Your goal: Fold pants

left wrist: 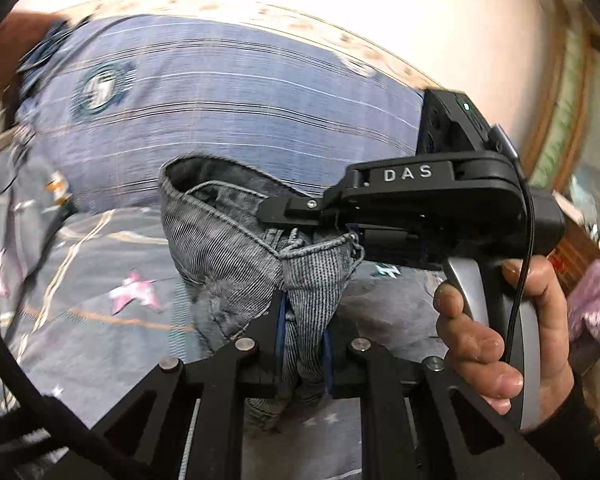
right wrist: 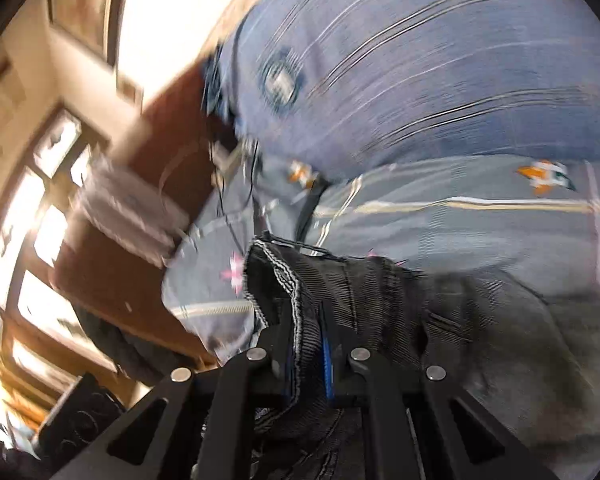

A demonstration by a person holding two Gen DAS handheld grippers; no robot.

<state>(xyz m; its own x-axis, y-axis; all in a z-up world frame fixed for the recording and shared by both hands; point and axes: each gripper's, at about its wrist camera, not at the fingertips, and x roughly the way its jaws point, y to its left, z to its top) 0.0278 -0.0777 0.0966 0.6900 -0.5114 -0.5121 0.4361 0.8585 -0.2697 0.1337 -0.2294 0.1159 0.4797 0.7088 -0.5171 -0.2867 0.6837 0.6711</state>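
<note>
Pants, grey-blue corduroy-ribbed denim with stitched hems (left wrist: 228, 240): hanging bunched in the air over a grey patterned bedsheet with pink stars (left wrist: 100, 280), a blue striped pillow (left wrist: 220, 92) lying at the far side.

Left gripper (left wrist: 304, 344): clamping a narrow gathered fold of the cloth, which is running down between its black fingers.

Right gripper (left wrist: 300, 216): reaching in from the right in the left wrist view, pinching an upper hem edge; the person's bare right hand (left wrist: 496, 332) is squeezing its silver trigger. In the right wrist view the same gripper (right wrist: 306, 360) is closing on a dark folded edge of the pants (right wrist: 380, 300).

Handling, as judged: soft and limp, moderately heavy for cloth, likely sagging and swinging between the two holds; the ribbed weave is probably giving good friction, so slipping seems unlikely; not fragile. Best holds appear to be the thick stitched hems or the waistband, where the layers are doubling up, rather than single loose cloth, which would be bunching and pulling out unevenly.
</note>
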